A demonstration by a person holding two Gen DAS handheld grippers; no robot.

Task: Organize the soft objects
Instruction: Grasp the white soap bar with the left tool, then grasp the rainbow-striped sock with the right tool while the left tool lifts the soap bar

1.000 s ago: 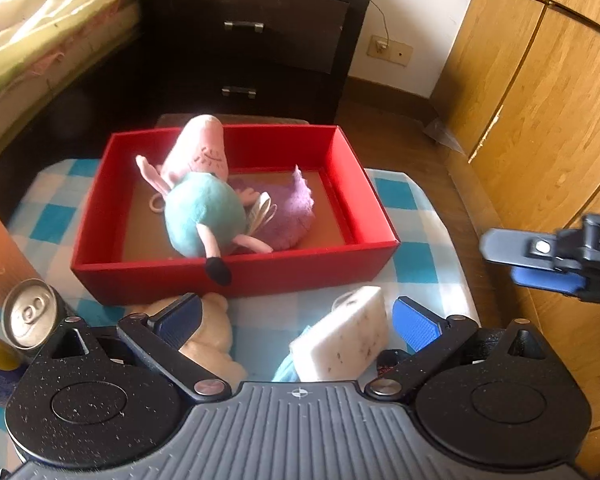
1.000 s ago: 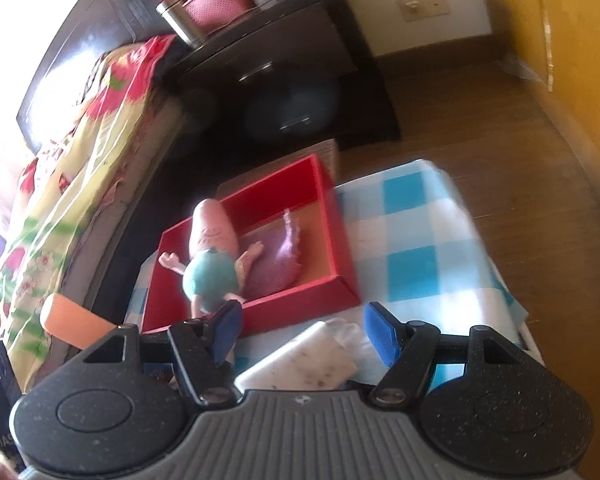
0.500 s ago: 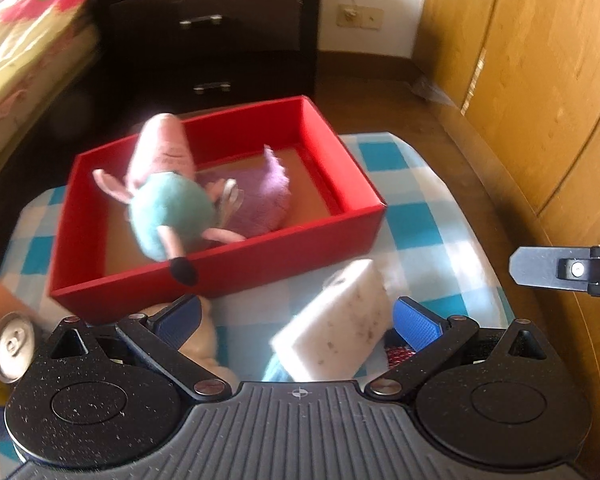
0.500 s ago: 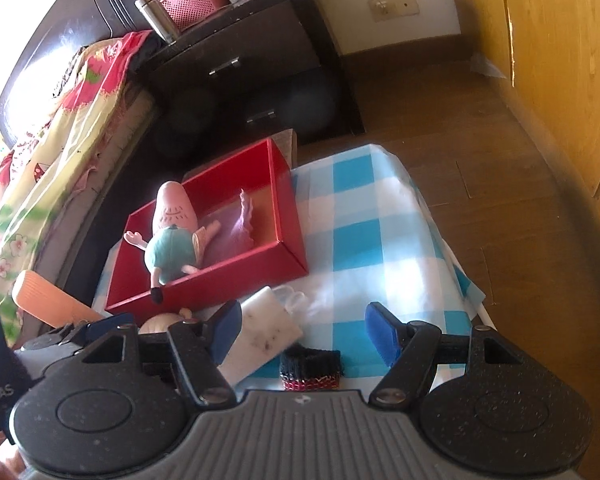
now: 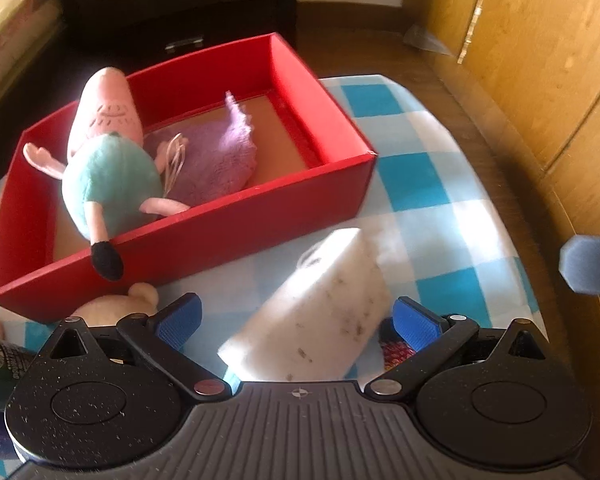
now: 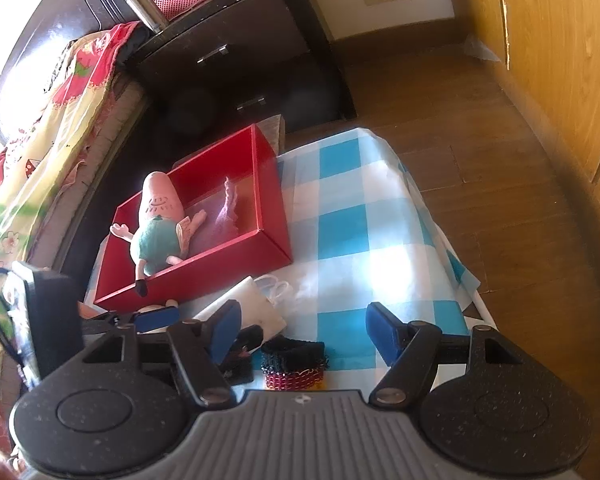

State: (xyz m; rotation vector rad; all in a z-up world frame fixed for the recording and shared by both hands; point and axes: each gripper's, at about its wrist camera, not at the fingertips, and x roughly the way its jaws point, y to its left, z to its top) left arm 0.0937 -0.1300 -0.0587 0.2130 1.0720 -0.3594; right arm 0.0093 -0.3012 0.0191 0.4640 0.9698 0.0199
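Beige plush (image 5: 112, 304), perhaps bear, mostly hidden.

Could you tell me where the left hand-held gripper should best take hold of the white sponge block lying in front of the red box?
Grip the white sponge block across its two long flat sides, near the middle, coming down from above. It lies slantwise between the open left hand-held gripper pads, so roll the wrist to match.
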